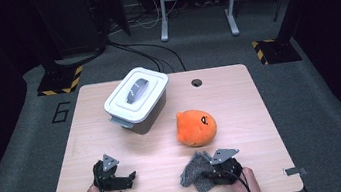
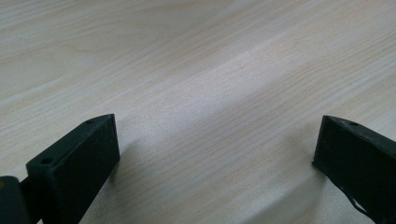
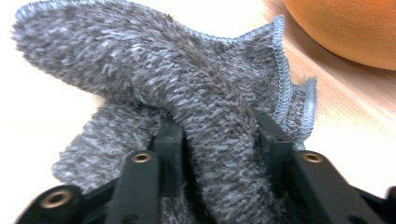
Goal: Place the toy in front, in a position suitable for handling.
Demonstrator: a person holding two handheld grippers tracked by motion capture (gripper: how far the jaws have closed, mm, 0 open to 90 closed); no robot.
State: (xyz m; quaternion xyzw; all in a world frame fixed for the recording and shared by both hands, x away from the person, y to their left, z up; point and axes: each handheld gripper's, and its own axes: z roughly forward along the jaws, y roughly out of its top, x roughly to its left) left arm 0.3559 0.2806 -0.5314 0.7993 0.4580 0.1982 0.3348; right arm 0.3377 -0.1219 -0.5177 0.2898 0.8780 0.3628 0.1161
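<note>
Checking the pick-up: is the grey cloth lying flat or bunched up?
Bunched: the grey cloth rises in a fold pinched between the right gripper jaws, not spread on the table.

The right gripper [image 3: 217,140] has its two black jaws pinched on a raised fold of the grey cloth [image 3: 187,84], one jaw on each side of the ridge, pads pressing into the fuzzy pile. The cloth is a shaggy, mottled grey towel with a pale stitched hem, bunched up and lifted into a hump above the jaws. Beyond it, toward the upper right corner, sits the rounded flank of an orange plush toy [image 3: 345,28], close to the cloth's hem. Both rest on the light wooden table [image 3: 355,126].
</note>
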